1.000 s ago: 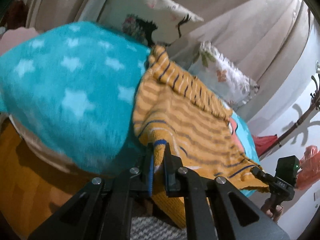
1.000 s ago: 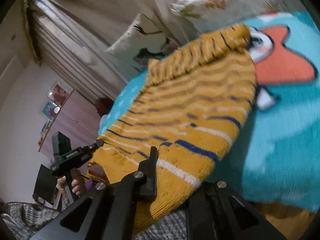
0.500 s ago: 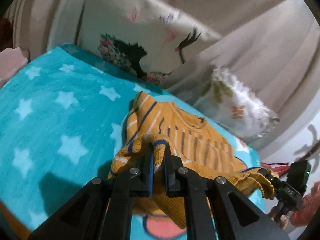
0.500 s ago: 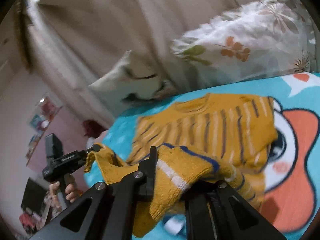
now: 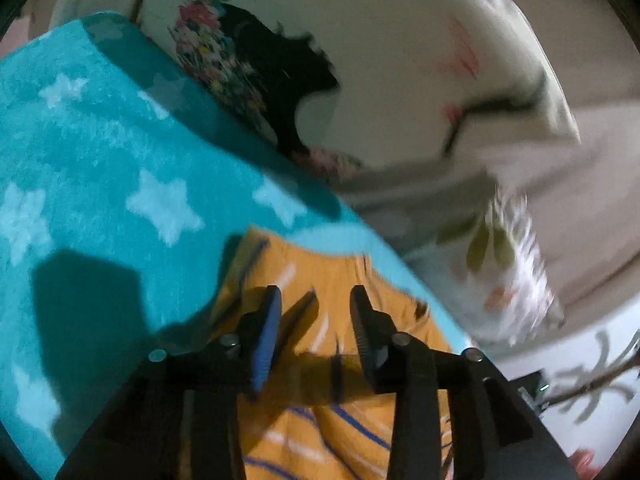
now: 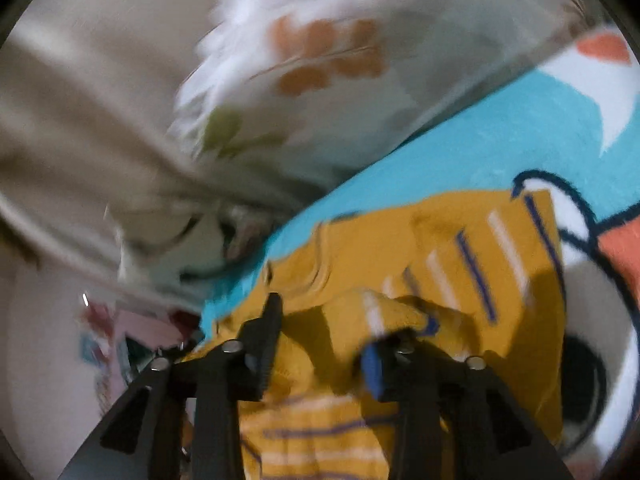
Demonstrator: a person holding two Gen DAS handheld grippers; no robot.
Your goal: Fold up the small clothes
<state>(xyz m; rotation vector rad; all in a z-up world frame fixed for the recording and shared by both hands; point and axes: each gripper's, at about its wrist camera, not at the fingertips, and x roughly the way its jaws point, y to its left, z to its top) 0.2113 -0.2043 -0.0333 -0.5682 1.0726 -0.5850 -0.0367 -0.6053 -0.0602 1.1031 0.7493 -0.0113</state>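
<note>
A small mustard-yellow knitted sweater with blue and white stripes (image 5: 320,420) lies folded over on a teal star blanket (image 5: 100,168). My left gripper (image 5: 314,320) is open just above it, nothing between its fingers. In the right wrist view the same sweater (image 6: 472,264) lies on the blanket (image 6: 500,136) beside a cartoon print. My right gripper (image 6: 320,320) is open too; a bunched fold of the hem lies between its fingers and hides the right fingertip. Both views are motion-blurred.
Two patterned pillows lean at the head of the bed: one with a black figure and flowers (image 5: 360,60), one white with leaves (image 6: 320,60). Beige curtains (image 6: 80,140) hang behind them. The blanket's left edge drops off.
Both grippers carried the sweater's hem up towards the collar, folding it over, then opened and let it go. The cameras now sit lower and closer to the pillows.
</note>
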